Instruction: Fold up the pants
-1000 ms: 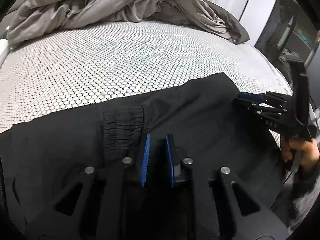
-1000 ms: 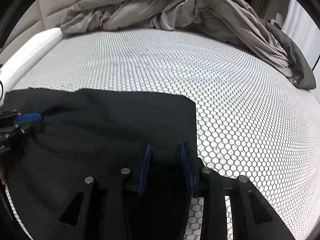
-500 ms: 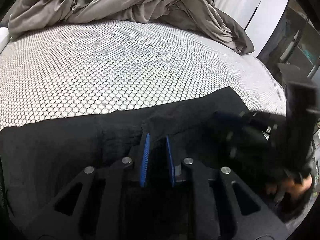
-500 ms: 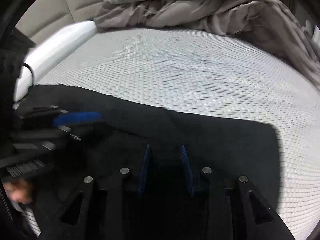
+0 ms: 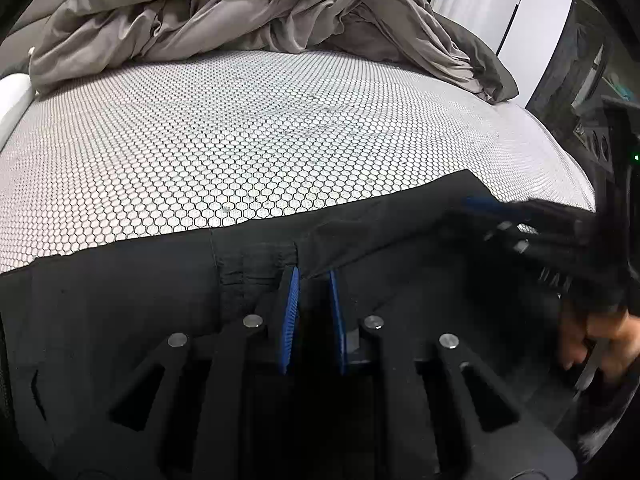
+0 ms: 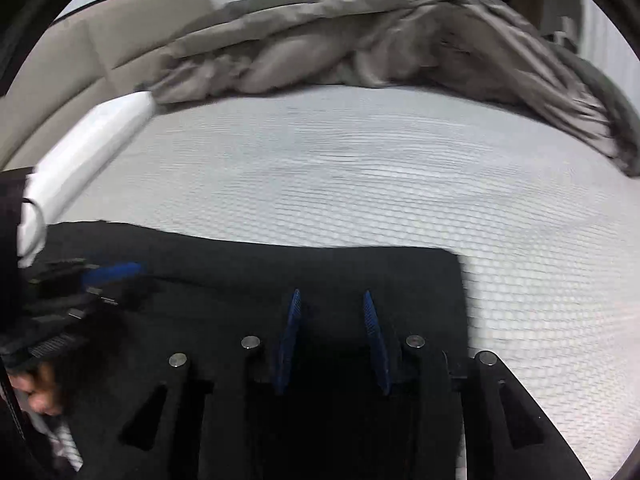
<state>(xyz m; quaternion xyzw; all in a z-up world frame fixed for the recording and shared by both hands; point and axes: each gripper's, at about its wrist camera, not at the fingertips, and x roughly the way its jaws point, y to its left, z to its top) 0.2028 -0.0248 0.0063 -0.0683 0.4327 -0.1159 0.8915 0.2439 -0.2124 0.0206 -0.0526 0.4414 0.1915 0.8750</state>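
Observation:
Black pants (image 5: 160,292) lie along the near edge of a bed with a white hexagon-pattern cover (image 5: 240,128). A folded layer (image 5: 400,232) overlaps the elastic waistband (image 5: 256,264). My left gripper (image 5: 312,276) sits low over the pants at that fold edge, jaws a narrow gap apart, nothing clearly pinched. The right gripper shows blurred at the right of this view (image 5: 520,224). In the right wrist view my right gripper (image 6: 330,300) is open over the black pants (image 6: 360,272), near their right edge. The left gripper shows at the left (image 6: 108,276).
A crumpled grey duvet (image 5: 260,20) is heaped across the far side of the bed. A white pillow (image 6: 88,148) lies at the left beside a beige headboard (image 6: 80,48). White cabinet doors (image 5: 500,12) and dark furniture stand at the right.
The right gripper has swung left along the pants and its view is blurred. The left gripper tilted up and back slightly; the folded layer now lies beside the waistband.

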